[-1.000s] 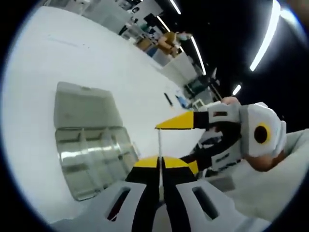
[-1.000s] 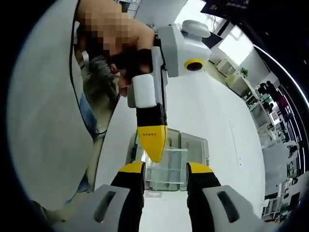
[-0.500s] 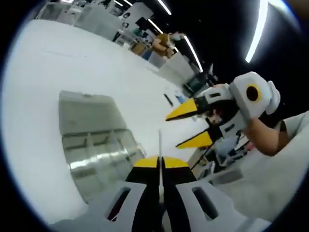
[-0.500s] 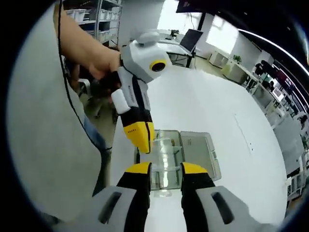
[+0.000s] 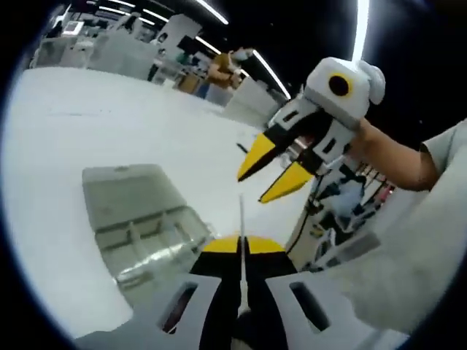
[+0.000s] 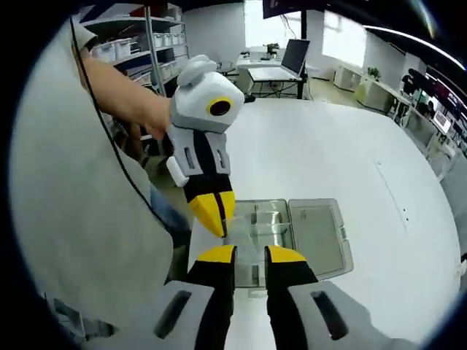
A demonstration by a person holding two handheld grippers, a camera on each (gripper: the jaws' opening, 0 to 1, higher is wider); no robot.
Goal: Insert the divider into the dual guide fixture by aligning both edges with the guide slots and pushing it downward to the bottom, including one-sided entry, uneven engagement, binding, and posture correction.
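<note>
One clear plastic box (image 5: 142,233) lies open on the white table (image 5: 87,124), its flat lid (image 6: 315,230) folded out beside the tray. Inside the tray I count a few upright clear guide ribs (image 6: 257,227); the exact number I cannot tell. One thin divider (image 5: 241,219) stands edge-on in my left gripper (image 5: 241,244), jaws pinched tight on it, above the table just beside the box. My right gripper (image 6: 249,252) hangs over the tray, jaws narrowly apart, nothing between them.

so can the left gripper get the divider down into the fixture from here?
Probably yes. The left gripper, shut on the thin divider, hangs above the open clear fixture, and the right gripper is off to the side, open.
</note>
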